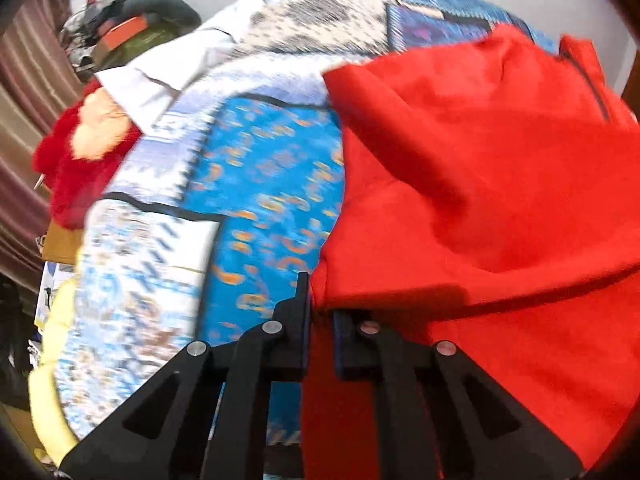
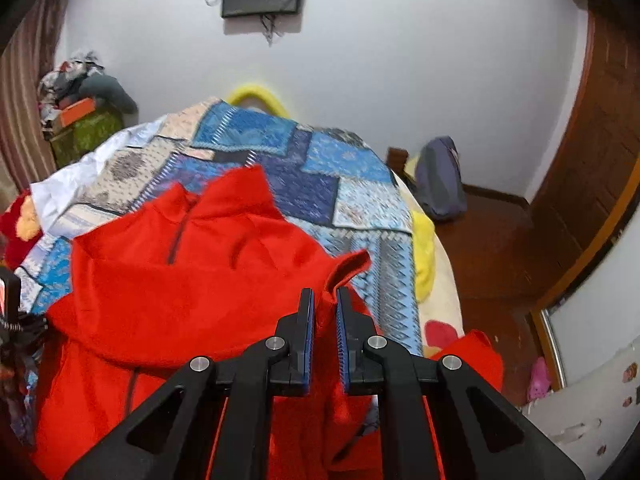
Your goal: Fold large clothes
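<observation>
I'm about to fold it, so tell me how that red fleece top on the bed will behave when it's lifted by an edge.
Probably floppy: the red fleece top already drapes in soft folds over the patchwork bedspread. Likely light, since a pinched edge stands up between the right gripper jaws. Its fuzzy surface should grip rather than slip.

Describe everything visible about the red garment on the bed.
The red fleece pullover looks soft and matte, with a stand-up collar and a short dark zipper at the neck. It lies rumpled and partly folded over on the blue patchwork bedspread. The right gripper is shut on an upturned edge; the left gripper is shut on another edge.
</observation>
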### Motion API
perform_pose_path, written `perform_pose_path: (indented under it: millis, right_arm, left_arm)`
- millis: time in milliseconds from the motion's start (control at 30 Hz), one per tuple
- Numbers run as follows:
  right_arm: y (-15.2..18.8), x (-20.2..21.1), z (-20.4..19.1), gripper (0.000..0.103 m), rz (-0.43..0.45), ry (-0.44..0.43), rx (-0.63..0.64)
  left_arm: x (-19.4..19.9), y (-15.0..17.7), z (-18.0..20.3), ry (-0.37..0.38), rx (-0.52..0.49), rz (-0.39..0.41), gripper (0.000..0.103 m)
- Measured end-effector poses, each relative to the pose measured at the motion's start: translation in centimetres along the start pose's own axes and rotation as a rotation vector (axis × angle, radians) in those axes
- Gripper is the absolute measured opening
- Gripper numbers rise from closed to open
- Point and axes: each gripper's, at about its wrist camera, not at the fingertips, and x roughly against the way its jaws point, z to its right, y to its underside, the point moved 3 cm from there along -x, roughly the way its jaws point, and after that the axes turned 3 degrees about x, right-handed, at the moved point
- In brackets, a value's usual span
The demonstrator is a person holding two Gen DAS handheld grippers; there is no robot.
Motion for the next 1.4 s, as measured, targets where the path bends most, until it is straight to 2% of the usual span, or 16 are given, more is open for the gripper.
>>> perform_pose_path:
  millis: [133, 267, 467, 633, 700, 733, 767, 800, 833, 867, 967, 1067, 1167, 1233, 1267, 1400]
  right_arm:
    - [0.4, -0.5, -1.1, 0.008, -0.02, -0.004, 0.025]
    - [2.7, -3.3, -1.5, 0.008, -0.115, 0.027, 0.047]
    - [6.3, -5.7, -0.6, 0.008, -0.24, 0.066, 0.062]
    - [8.1, -6.6, -0.4, 0.01, -0.297, 0.079, 0.061]
    - [8.3, -6.4, -0.3, 0.016, -0.291, 0.124, 0.087]
    - [8.5, -6.3, -0.4, 0.028, -0.292, 0.162, 0.106]
    - [8.4, -6.2, -0.3, 0.052, -0.288, 0.192, 0.122]
    - [8.4, -6.1, -0.2, 0.065, -0.275, 0.247, 0.146]
    - [8.5, -5.9, 0.2, 0.084, -0.259, 0.285, 0.158]
    - [8.6, -5.7, 0.7, 0.088, -0.252, 0.29, 0.156]
    - [8.8, -5.1, 2.3, 0.088, -0.271, 0.221, 0.09]
    - [9.0, -3.0, 4.9, 0.088, -0.252, 0.135, -0.018]
    - [9.1, -0.9, 7.4, 0.088, -0.228, 0.086, -0.11]
    - [9.5, 0.4, 10.0, 0.088, -0.227, 0.061, -0.192]
    - [9.6, 0.7, 10.8, 0.088, -0.231, 0.056, -0.219]
    - [10.5, 1.6, 15.5, 0.088, -0.241, 0.049, -0.358]
  left_arm:
    - [-0.8, 0.7, 0.0, -0.036, -0.016, -0.02, 0.009]
    - [-2.2, 2.5, 0.0, -0.038, -0.02, -0.079, 0.009]
    - [-2.5, 3.2, 0.7, -0.047, -0.039, -0.076, 0.01]
    - [-2.3, 3.2, -0.1, -0.029, -0.018, -0.09, 0.01]
    - [-2.3, 3.0, -0.4, -0.033, -0.02, -0.094, 0.011]
    - [-2.4, 2.9, -0.4, -0.036, -0.02, -0.097, 0.011]
    - [-2.4, 2.9, -0.4, -0.037, -0.018, -0.1, 0.011]
    - [-2.6, 2.8, -0.6, -0.037, -0.015, -0.102, 0.011]
    - [-2.6, 2.7, -0.6, -0.033, -0.007, -0.105, 0.011]
    - [-2.6, 2.6, -0.7, -0.027, 0.002, -0.107, 0.011]
    - [-2.2, 2.6, -1.0, -0.016, 0.003, -0.109, 0.012]
    - [-1.6, 2.7, -1.8, -0.025, -0.015, -0.104, 0.014]
    - [-0.3, 2.8, -2.4, 0.003, -0.029, -0.115, 0.017]
    - [1.0, 2.9, -2.7, -0.012, -0.058, -0.113, 0.017]
    - [1.5, 2.8, -2.7, -0.013, -0.067, -0.109, 0.02]
    - [4.3, 2.0, -2.7, 0.021, -0.061, -0.075, 0.053]
